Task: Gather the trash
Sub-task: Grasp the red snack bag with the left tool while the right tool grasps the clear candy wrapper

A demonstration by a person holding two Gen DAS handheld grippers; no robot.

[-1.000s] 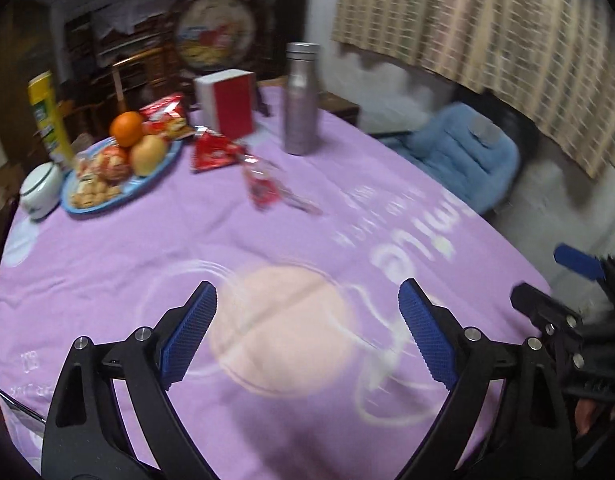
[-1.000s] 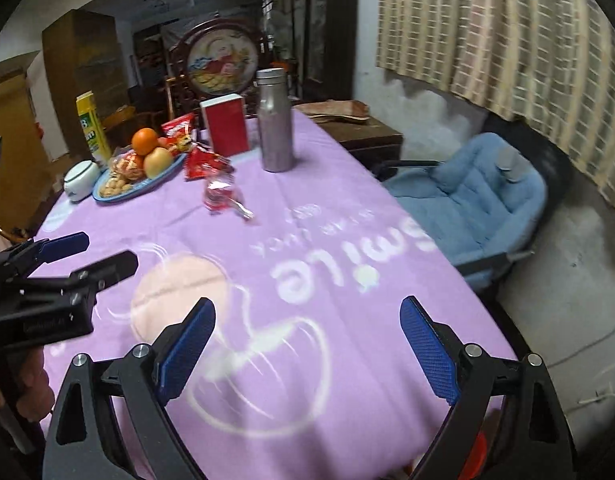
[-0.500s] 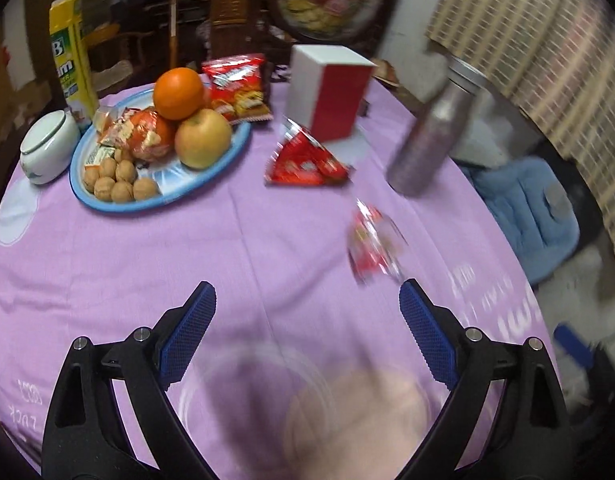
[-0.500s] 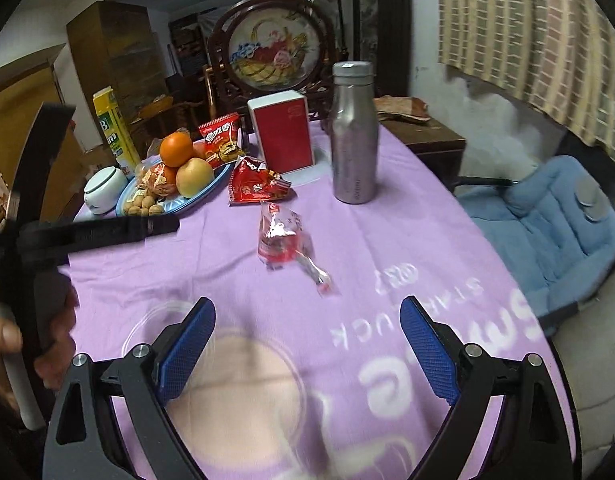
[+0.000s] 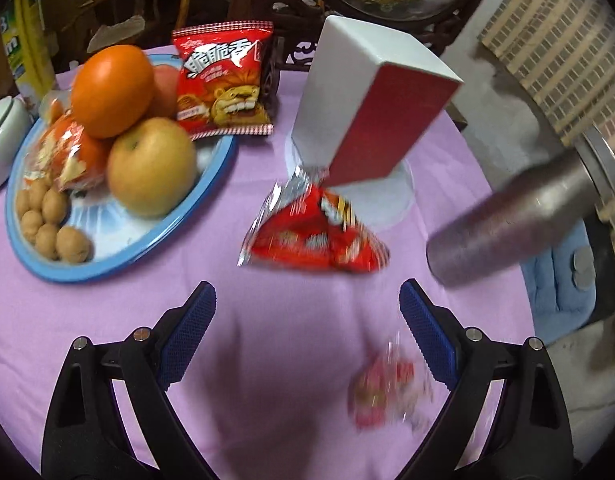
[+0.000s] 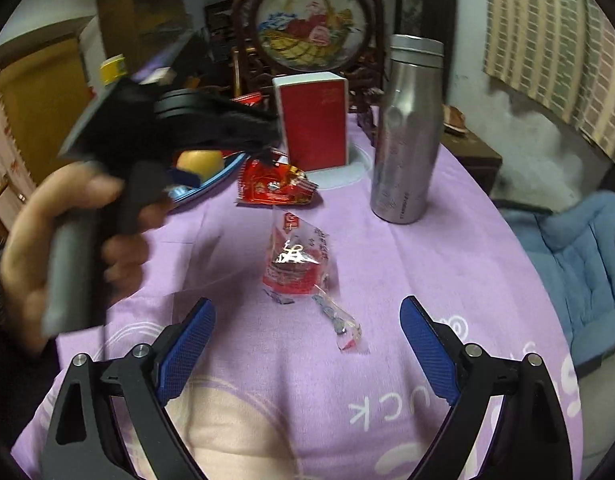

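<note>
An empty red snack wrapper (image 5: 313, 236) lies flat on the purple tablecloth, just ahead of my open left gripper (image 5: 307, 340). A second, clear-and-red torn wrapper (image 5: 387, 388) shows blurred by that gripper's right finger. From the right wrist view this clear wrapper (image 6: 297, 268) lies ahead of my open right gripper (image 6: 307, 354), and the red wrapper (image 6: 273, 188) sits farther back. A hand holds the left gripper's body (image 6: 147, 128) at the left of that view. Nothing is between either pair of fingers.
A blue plate (image 5: 155, 240) holds an orange, an apple, walnuts and a full snack bag (image 5: 223, 80). A red-and-white box (image 5: 367, 100) and a steel bottle (image 6: 407, 132) stand behind the wrappers. A blue chair (image 6: 579, 256) is off the table's right edge.
Both grippers moved forward across the table toward the wrappers. The left one now hovers close to the red wrapper, and the right one has closed in on the clear wrapper. Both stayed open.
</note>
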